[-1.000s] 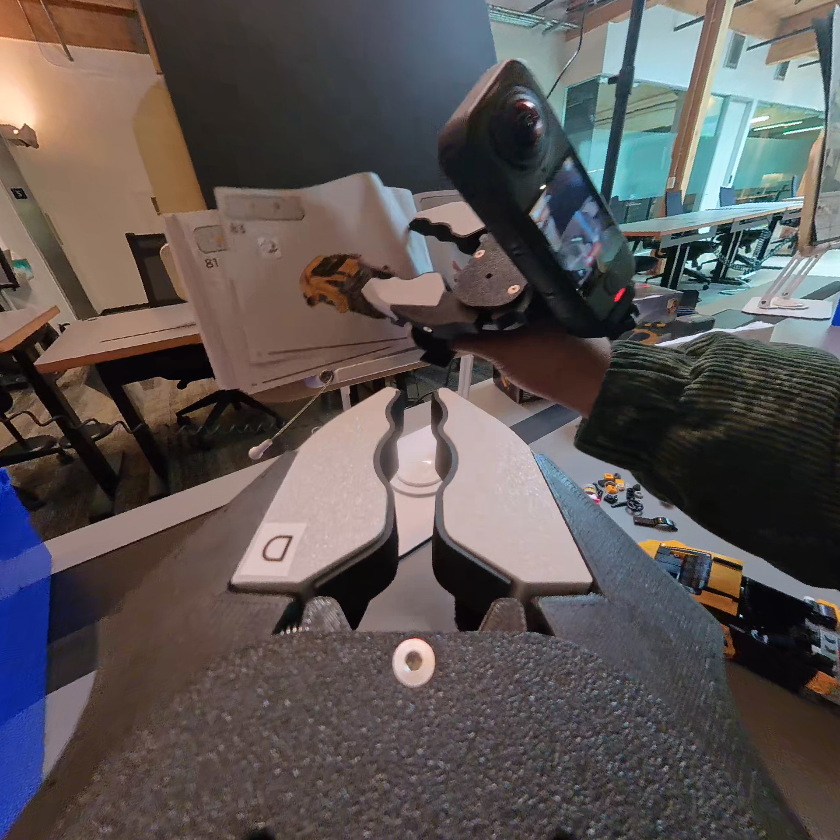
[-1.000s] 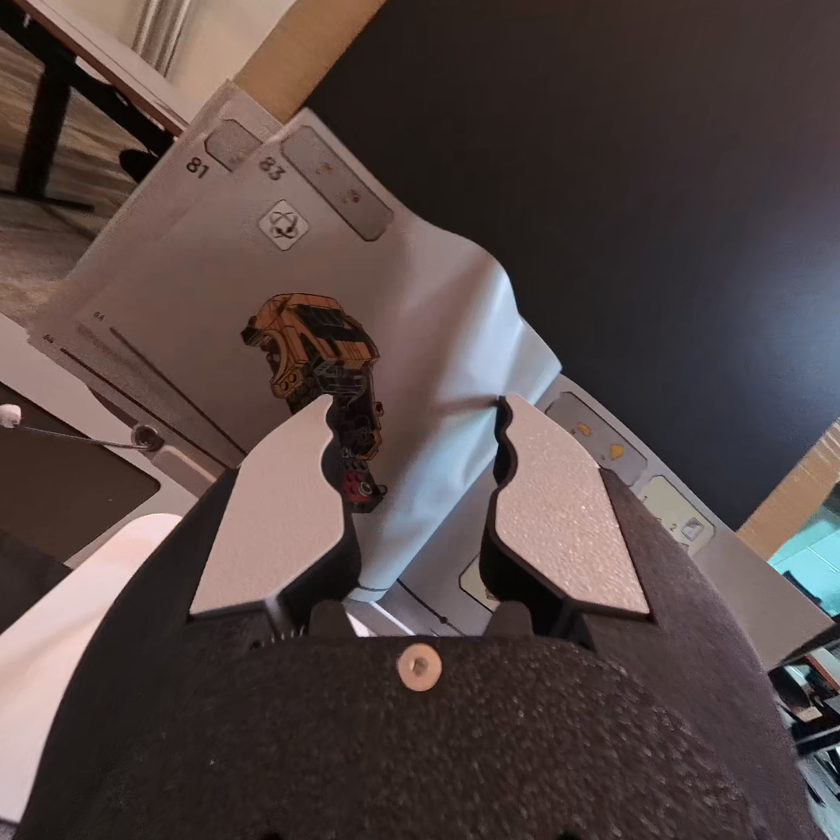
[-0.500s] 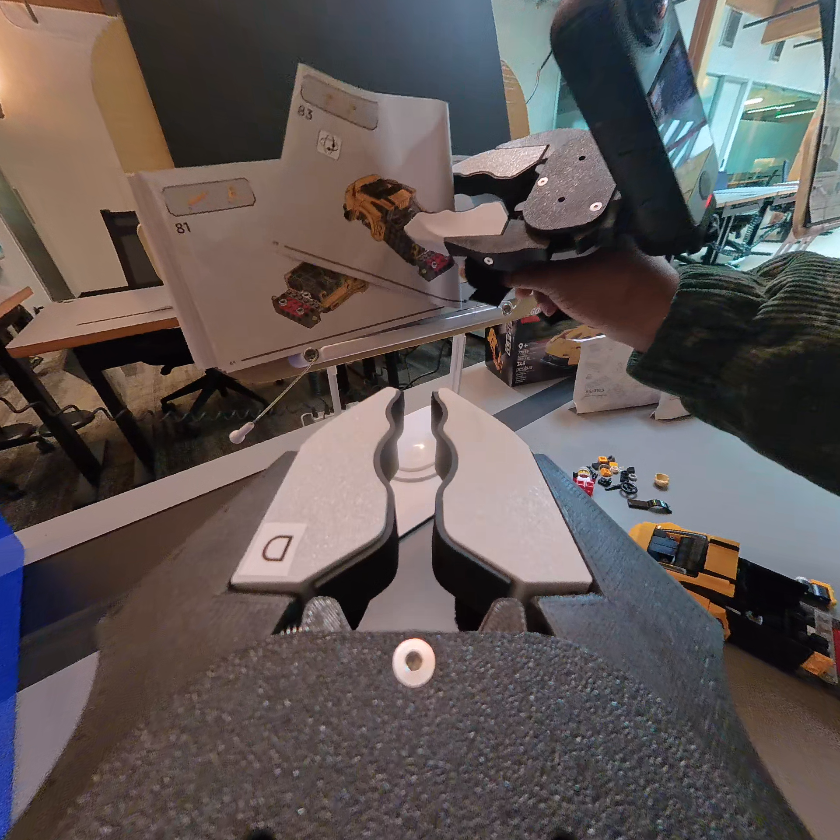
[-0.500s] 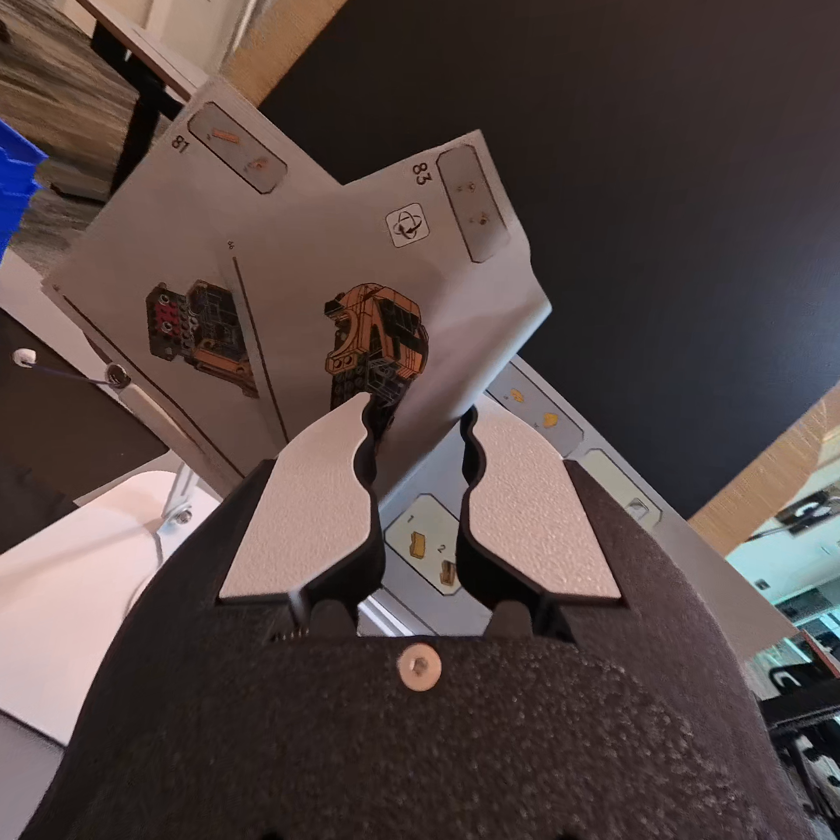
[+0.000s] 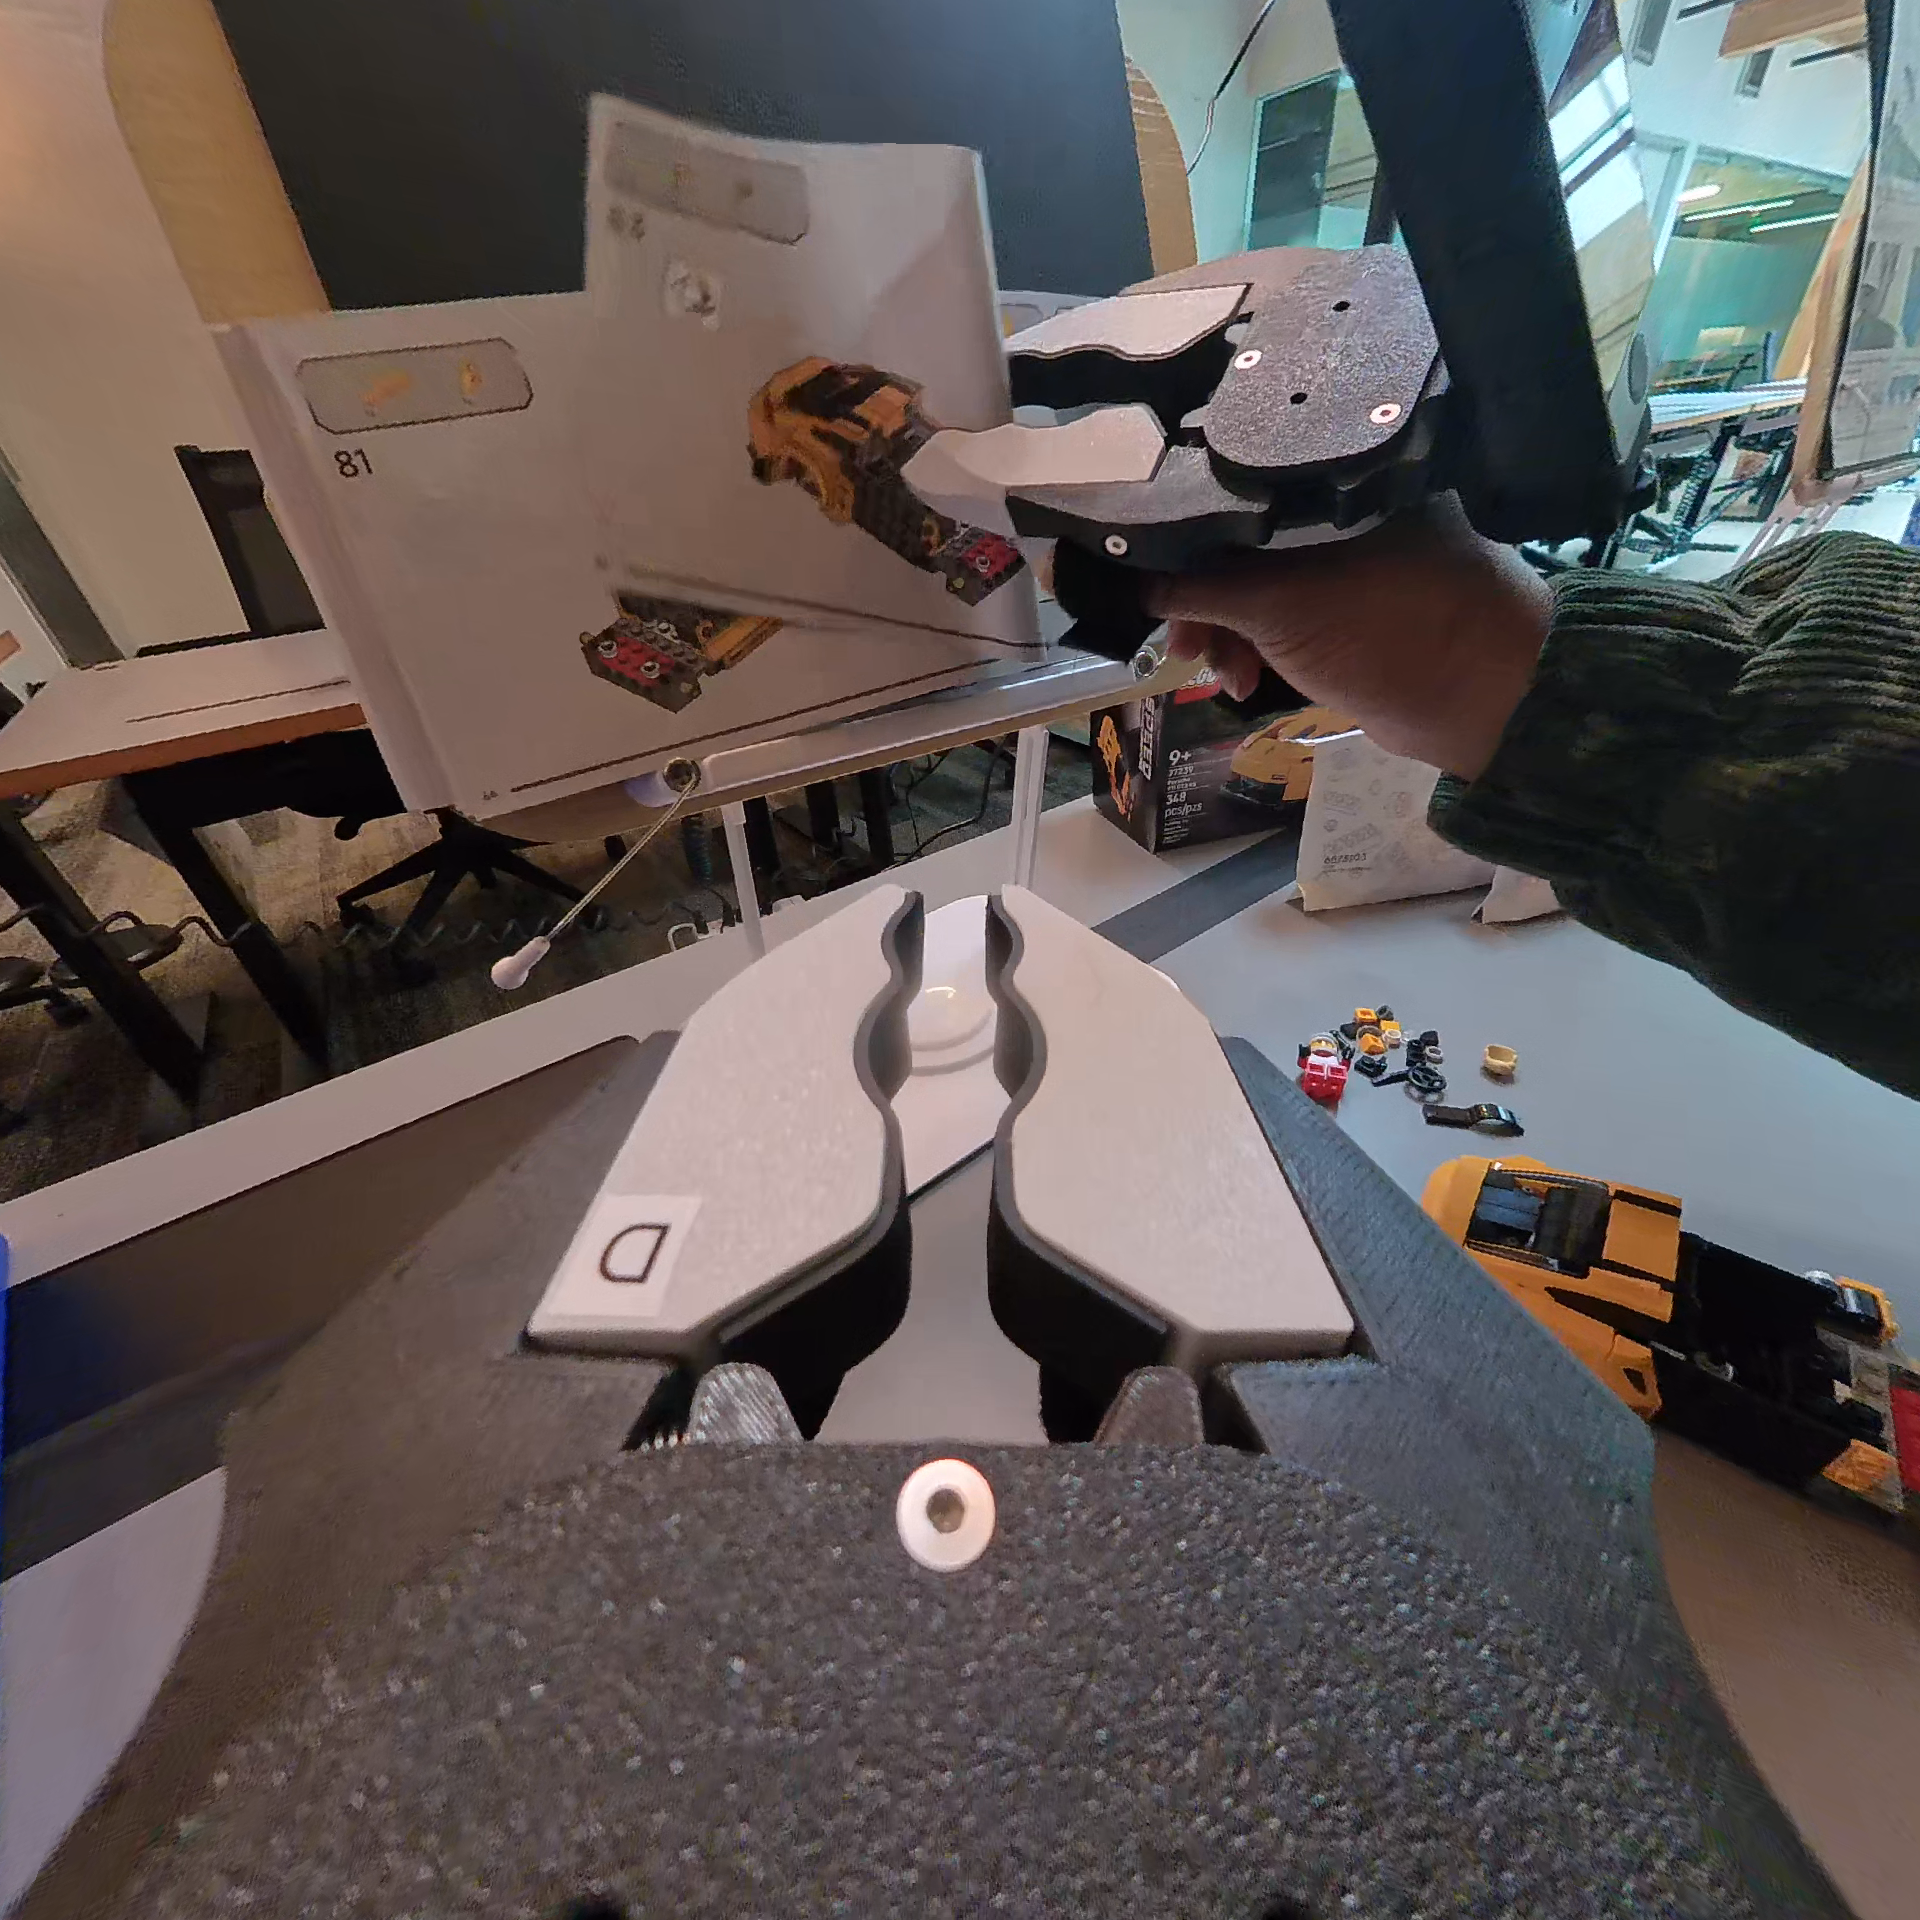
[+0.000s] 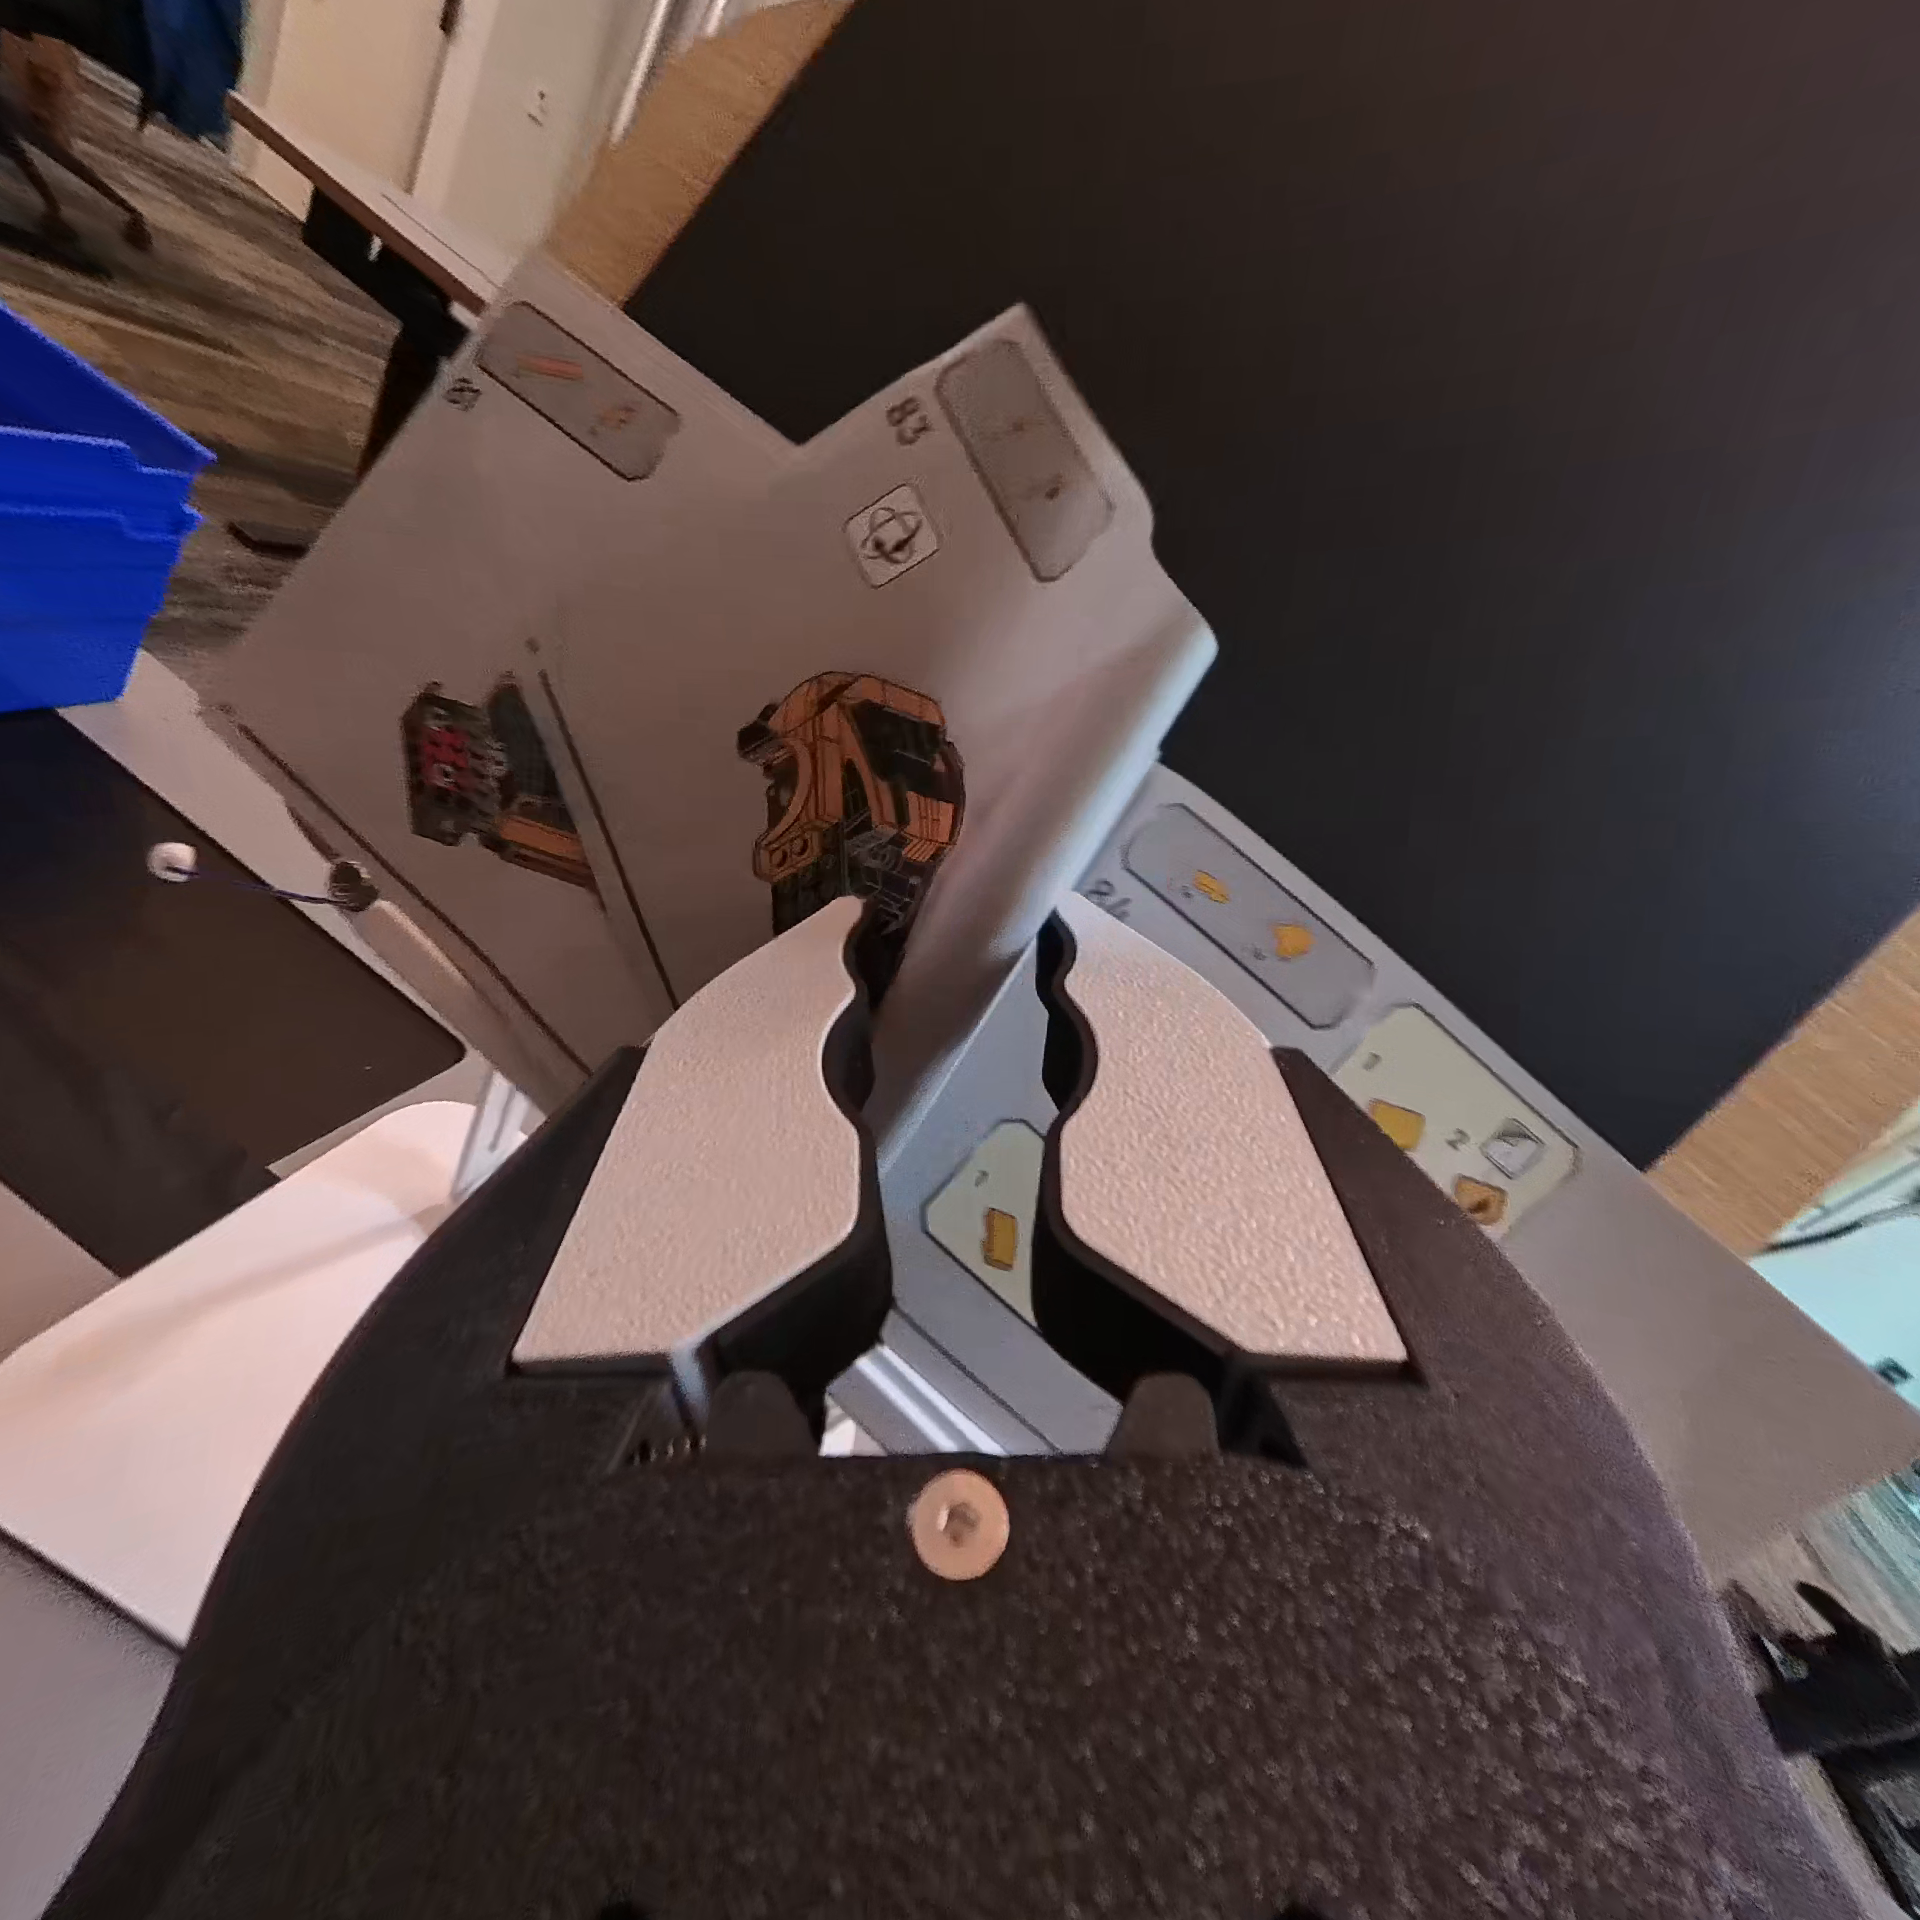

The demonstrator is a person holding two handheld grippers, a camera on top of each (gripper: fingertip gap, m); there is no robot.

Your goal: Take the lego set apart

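Note:
A yellow and black lego car (image 5: 1621, 1278) lies on the grey table at the right, with several small loose pieces (image 5: 1382, 1060) beyond it. An instruction booklet (image 5: 520, 582) stands open on a stand. My right gripper (image 5: 961, 410) is up at the booklet, and one page (image 6: 997, 665) stands upright between its part-open fingers, leaning on the left finger (image 6: 727, 1132). The same gripper (image 6: 951, 920) fills the right wrist view. My left gripper (image 5: 956, 904) is shut and empty above the table, in front of the stand.
A black lego box (image 5: 1164, 769) and a paper bag (image 5: 1382, 831) stand behind the loose pieces. The stand has a white round base (image 5: 945, 1013) and a thin wire page clip (image 5: 592, 894). A blue bin (image 6: 73, 520) is at the left. Desks and chairs are behind. The grippers' ends are close to 20 cm from one another.
My right gripper has narrowed around the page edge and swung the page up and to the left, uncovering the pages beneath. The left gripper has barely moved.

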